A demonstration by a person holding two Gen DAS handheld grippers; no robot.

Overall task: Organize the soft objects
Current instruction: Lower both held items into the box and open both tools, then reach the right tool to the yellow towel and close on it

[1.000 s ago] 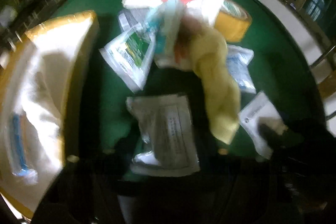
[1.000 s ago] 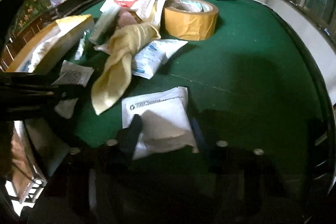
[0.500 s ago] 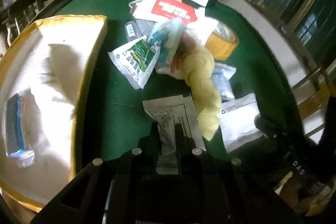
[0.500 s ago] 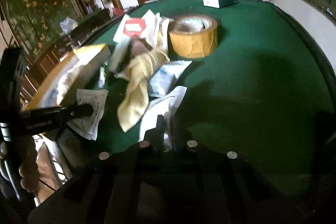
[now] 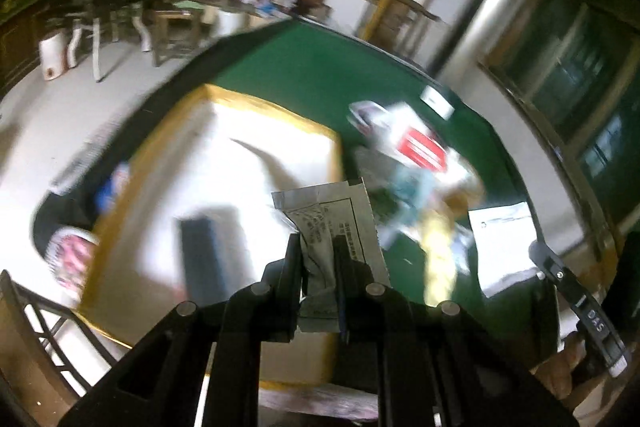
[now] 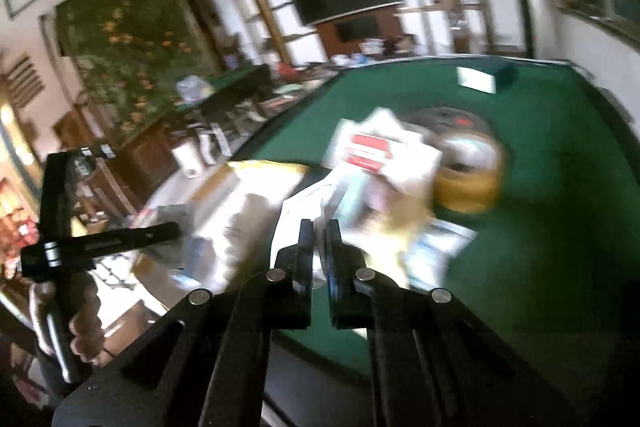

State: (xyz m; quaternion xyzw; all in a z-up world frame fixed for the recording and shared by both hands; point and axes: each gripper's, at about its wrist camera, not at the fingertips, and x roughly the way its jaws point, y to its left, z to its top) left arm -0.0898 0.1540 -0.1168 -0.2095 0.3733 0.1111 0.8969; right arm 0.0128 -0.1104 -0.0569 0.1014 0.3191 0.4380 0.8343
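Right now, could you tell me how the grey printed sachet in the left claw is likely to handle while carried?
The grey printed sachet probably flops: it crumples where the left claw pinches it. It seems light, its free end standing up unsupported. Its glossy film may slip, so a firm pinch seems wise.

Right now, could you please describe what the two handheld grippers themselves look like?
Both are matte black. The left gripper and right gripper each have two flat, narrow fingers on angular linkage arms studded with round silver pivot pins. Seen from the left wrist view, the right tool's black handle carries white lettering. No sleeves are clearly visible.
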